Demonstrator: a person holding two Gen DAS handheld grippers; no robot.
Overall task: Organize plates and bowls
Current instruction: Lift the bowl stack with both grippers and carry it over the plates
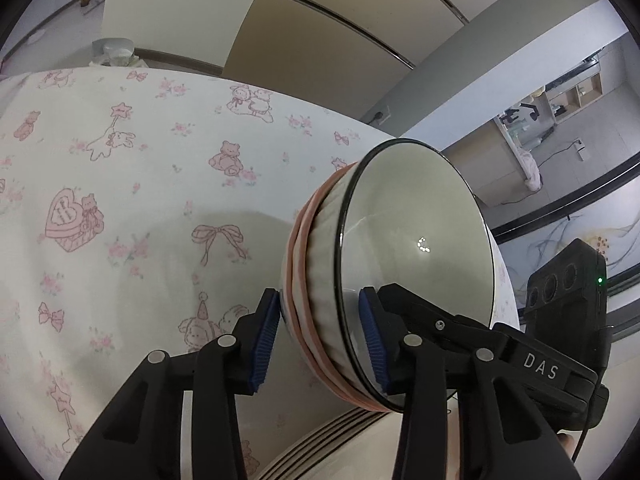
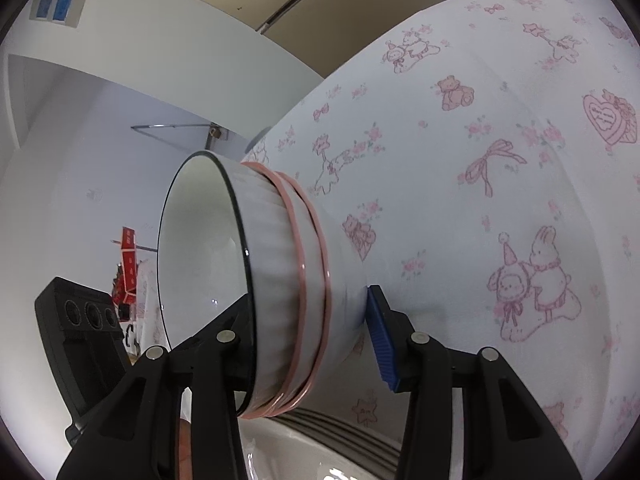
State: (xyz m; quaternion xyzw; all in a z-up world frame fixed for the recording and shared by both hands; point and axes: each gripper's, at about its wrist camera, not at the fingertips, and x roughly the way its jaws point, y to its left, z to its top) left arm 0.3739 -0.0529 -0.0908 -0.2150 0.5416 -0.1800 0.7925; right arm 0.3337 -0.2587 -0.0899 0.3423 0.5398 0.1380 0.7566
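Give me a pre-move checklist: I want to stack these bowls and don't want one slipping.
1. Left gripper clamped across its bowl wall: ok.
2. Right gripper clamped across its bowl wall: ok.
3. Bowls level: not ok, both tipped on edge.
4. Stack of dishes below: ok, in view.
5. Tablecloth ahead free of clutter: ok.
6. Grip firmness: cannot tell.

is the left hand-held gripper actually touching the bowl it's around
Touching. In the left wrist view the left hand-held gripper has both blue pads pressed on the tilted bowl, one inside the rim, one outside.
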